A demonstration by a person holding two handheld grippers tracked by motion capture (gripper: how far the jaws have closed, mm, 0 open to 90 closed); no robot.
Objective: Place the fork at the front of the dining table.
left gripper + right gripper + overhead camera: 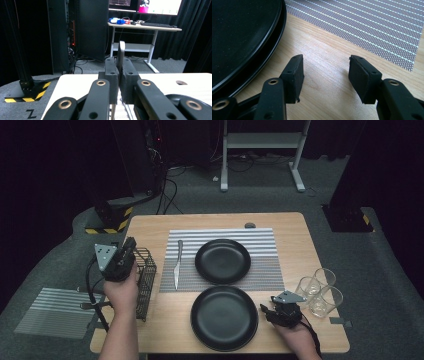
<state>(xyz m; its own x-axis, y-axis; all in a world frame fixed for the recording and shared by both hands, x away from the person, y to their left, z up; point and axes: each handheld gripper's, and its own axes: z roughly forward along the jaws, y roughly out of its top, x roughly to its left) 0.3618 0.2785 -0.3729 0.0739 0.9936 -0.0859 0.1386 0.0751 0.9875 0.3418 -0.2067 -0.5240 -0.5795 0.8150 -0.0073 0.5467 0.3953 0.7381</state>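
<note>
Left gripper (119,82) clenched on an upright utensil handle (121,53) above the wire basket (145,282); right gripper (325,75) released, resting on the surface (322,60) beside the near black plate (242,32).

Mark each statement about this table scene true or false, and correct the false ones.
1. The left gripper is shut on a utensil handle. True.
2. The right gripper clamps a glass. False: its jaws stand open over bare table.
3. A knife lies on the striped placemat. True.
4. Both black plates lie on the placemat. False: the near plate lies on bare wood.
5. Three glasses stand at the table's right. True.
</note>
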